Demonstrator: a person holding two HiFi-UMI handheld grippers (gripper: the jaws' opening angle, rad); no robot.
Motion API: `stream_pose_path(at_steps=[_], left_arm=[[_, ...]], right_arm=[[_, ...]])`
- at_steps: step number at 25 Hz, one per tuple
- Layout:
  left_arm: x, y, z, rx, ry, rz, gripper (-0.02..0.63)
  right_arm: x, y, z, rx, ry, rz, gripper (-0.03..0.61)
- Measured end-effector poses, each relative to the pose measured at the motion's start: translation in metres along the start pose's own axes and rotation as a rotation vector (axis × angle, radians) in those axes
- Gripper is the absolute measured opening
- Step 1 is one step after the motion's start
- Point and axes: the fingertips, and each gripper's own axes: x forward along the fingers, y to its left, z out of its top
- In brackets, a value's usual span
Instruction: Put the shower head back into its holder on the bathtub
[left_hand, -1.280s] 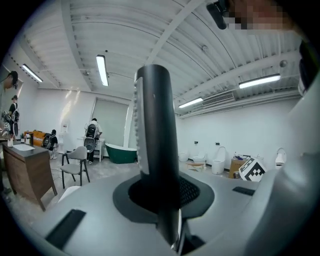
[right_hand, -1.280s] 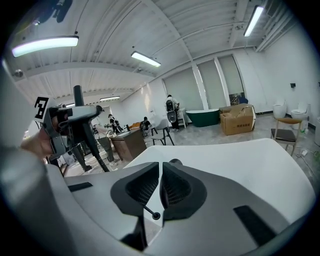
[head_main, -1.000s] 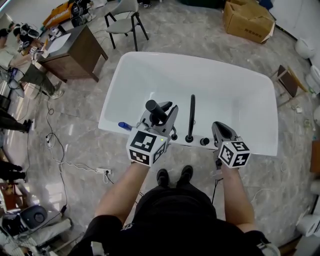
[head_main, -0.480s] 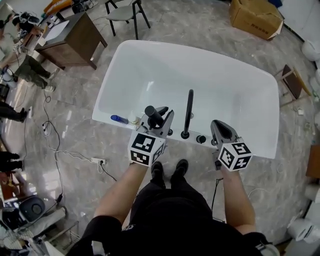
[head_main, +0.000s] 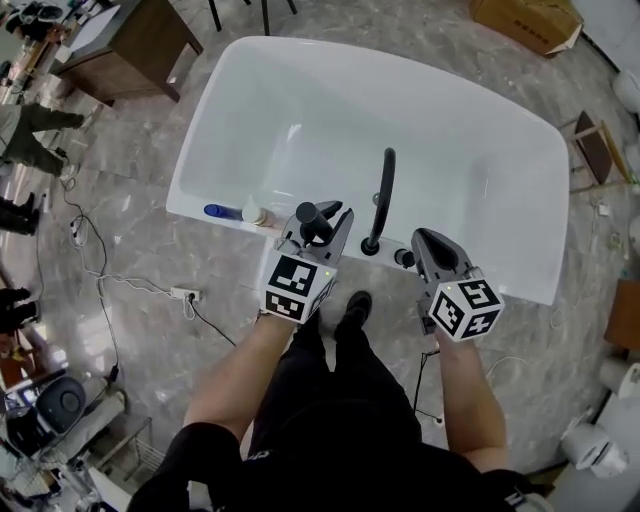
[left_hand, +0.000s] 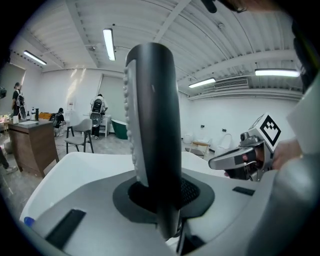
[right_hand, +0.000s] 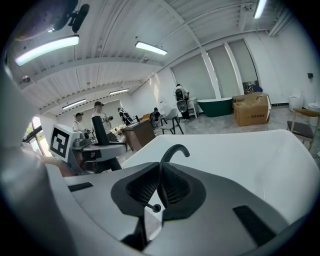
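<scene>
Left tongs (head_main: 327, 226) clamp shower head (left_hand: 152, 115), lower end hidden.

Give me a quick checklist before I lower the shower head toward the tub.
1. Grip: left claw clamped on shower head: ok.
2. Pose: shower head upright in the claw: ok.
3. Target: holder on the tub rim located: cannot tell, no view shows it clearly.
4. Other hand: right claw shut, holding nothing: ok.
5. Clearance: faucet apart from shower head: ok.
</scene>
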Motion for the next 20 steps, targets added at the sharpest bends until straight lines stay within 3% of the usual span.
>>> stream_pose_path(at_steps=[9, 20], left_arm=[[0.049, 0.022, -0.066, -0.02, 0.114, -0.019, 0.077], [0.101, 0.045, -0.157, -0.036, 0.214, 0.005, 0.078]], right_arm=[[0.033, -0.033, -0.026, 0.031, 0.031, -0.052, 0.026], [0.052, -0.05, -0.059, 0.061, 0.001, -0.038, 0.026]])
